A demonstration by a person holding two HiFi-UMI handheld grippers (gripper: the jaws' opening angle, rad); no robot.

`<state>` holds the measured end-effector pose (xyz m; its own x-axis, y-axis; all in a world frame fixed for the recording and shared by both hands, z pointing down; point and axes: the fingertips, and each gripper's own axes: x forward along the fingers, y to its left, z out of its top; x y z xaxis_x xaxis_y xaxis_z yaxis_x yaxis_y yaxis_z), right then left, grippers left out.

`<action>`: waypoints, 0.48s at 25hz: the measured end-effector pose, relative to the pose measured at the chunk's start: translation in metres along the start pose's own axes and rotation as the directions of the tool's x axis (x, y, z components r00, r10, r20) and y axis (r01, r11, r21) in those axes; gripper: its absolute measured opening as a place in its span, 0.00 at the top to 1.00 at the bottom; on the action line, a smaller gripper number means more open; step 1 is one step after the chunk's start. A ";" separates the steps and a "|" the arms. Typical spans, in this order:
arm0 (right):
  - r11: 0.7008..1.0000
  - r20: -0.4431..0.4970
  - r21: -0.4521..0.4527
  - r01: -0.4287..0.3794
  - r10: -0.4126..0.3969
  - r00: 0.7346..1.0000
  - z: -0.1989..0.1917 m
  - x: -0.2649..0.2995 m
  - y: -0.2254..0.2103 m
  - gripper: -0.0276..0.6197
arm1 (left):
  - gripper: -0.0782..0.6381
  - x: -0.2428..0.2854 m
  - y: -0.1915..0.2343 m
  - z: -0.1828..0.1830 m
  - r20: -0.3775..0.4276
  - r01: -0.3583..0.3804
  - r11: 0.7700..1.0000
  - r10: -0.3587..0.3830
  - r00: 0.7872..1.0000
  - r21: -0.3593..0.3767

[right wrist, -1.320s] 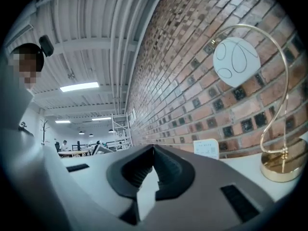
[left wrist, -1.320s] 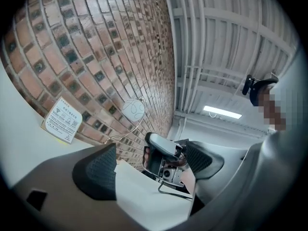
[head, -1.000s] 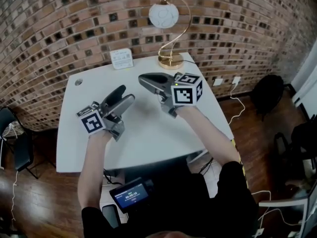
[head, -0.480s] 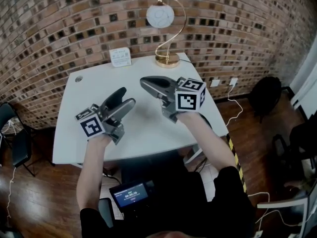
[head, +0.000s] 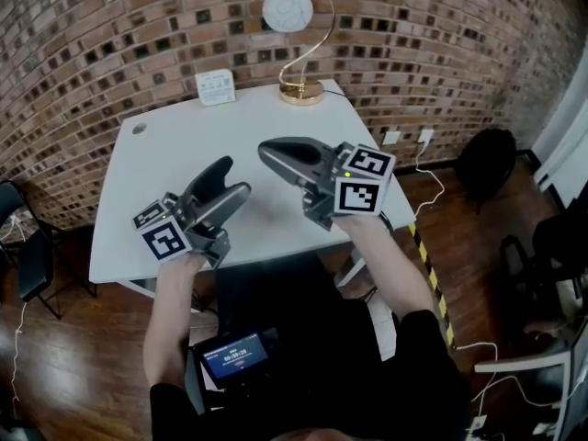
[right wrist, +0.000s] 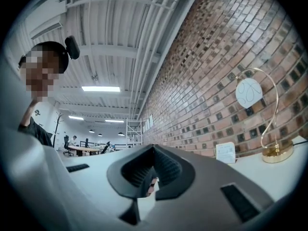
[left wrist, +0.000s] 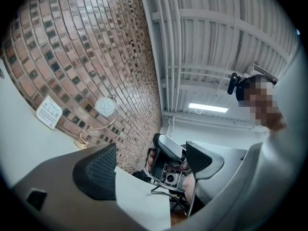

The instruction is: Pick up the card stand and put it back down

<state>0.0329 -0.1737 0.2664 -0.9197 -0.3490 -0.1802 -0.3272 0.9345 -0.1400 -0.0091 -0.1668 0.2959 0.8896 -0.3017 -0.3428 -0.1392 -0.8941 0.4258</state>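
Observation:
The card stand (head: 215, 87), a small white upright card, stands at the table's far edge near the brick wall; it also shows as the card stand (left wrist: 49, 112) and the card stand (right wrist: 225, 152). Both grippers hover over the near half of the white table (head: 165, 163), far from the stand. My left gripper (head: 234, 176) is open and empty; in the left gripper view the left gripper (left wrist: 151, 162) has a wide gap between its pads. My right gripper (head: 264, 147) is shut on nothing; the right gripper (right wrist: 153, 174) shows its pads meeting.
A gold arc lamp with a white globe (head: 287, 12) stands at the back right of the table, right of the stand. A round grommet (head: 139, 128) sits at the far left. Black chairs (head: 28, 246) flank the table. A device with a lit screen (head: 234, 356) hangs at the person's waist.
The head view has shifted, so the table and lamp sit higher in the picture. Both grippers have drifted slightly toward the table's front edge. Neither gripper's jaws have changed.

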 end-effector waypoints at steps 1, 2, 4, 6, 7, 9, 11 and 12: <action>1.000 -0.001 -0.009 0.000 0.000 1.000 0.001 -0.001 0.005 0.93 | 0.27 -0.001 -0.005 0.001 0.003 0.001 1.000 -0.001 1.000 0.008; 1.000 -0.001 -0.018 -0.002 0.002 1.000 0.001 -0.003 0.010 0.93 | 0.27 -0.003 -0.011 0.001 0.005 0.003 1.000 -0.003 1.000 0.020; 0.999 0.002 -0.031 -0.009 0.009 1.000 0.004 -0.006 0.020 0.93 | 0.27 -0.005 -0.023 0.001 0.006 0.006 0.999 -0.006 1.000 0.047; 0.999 0.017 -0.036 -0.019 0.019 1.000 0.007 -0.009 0.032 0.93 | 0.27 -0.009 -0.035 -0.002 0.006 0.011 0.998 -0.011 1.000 0.068; 0.999 0.028 -0.037 -0.024 0.025 0.999 0.008 -0.012 0.038 0.93 | 0.27 -0.011 -0.040 -0.004 0.009 0.015 0.997 -0.015 1.000 0.074; 0.999 0.045 -0.038 -0.036 0.038 0.998 0.007 -0.017 0.051 0.93 | 0.27 -0.017 -0.049 -0.008 0.027 0.019 0.997 -0.021 0.999 0.074; 0.998 0.053 -0.050 -0.049 0.052 0.997 0.006 -0.022 0.063 0.93 | 0.27 -0.022 -0.056 -0.006 0.063 0.012 0.998 -0.016 0.998 0.065; 0.997 0.053 -0.062 -0.054 0.057 0.997 0.005 -0.025 0.069 0.93 | 0.27 -0.025 -0.059 -0.005 0.080 0.009 0.998 -0.014 0.997 0.063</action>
<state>0.0341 -0.1006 0.2563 -0.9241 -0.2980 -0.2395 -0.2897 0.9546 -0.0699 -0.0207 -0.1053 0.2834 0.8539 -0.3146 -0.4146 -0.1583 -0.9158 0.3691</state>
